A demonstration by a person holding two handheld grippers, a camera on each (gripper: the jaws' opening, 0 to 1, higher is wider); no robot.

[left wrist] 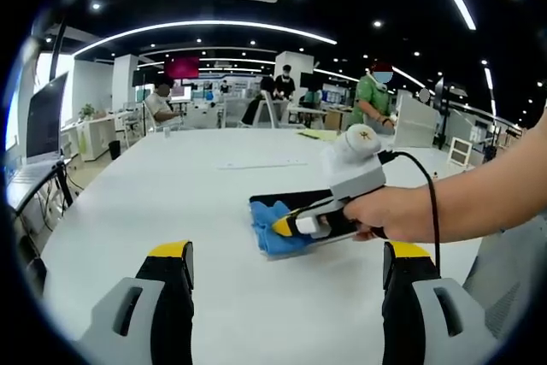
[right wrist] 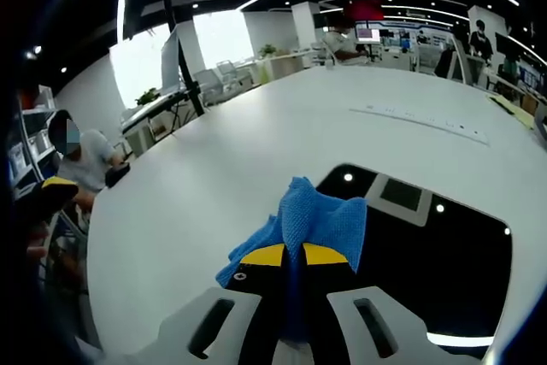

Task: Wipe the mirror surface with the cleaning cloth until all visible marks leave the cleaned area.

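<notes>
A dark flat mirror (left wrist: 295, 203) lies on the white table (left wrist: 171, 203). A blue cleaning cloth (left wrist: 272, 226) rests over its near-left end. My right gripper (left wrist: 280, 226), held by a hand from the right, is shut on the cloth and presses it at the mirror's edge. In the right gripper view, the blue cloth (right wrist: 316, 220) bunches out from between the yellow-tipped jaws of my right gripper (right wrist: 295, 256). The mirror (right wrist: 444, 245) reflects ceiling lights to the right. My left gripper (left wrist: 286, 267) hovers open, apart from the mirror, with nothing between its jaws.
A long white strip (left wrist: 261, 163) lies further back on the table. People stand and sit at desks (left wrist: 282, 108) behind. A monitor (left wrist: 44, 117) stands at the left edge. A seated person (right wrist: 81, 160) is beside the table's left side.
</notes>
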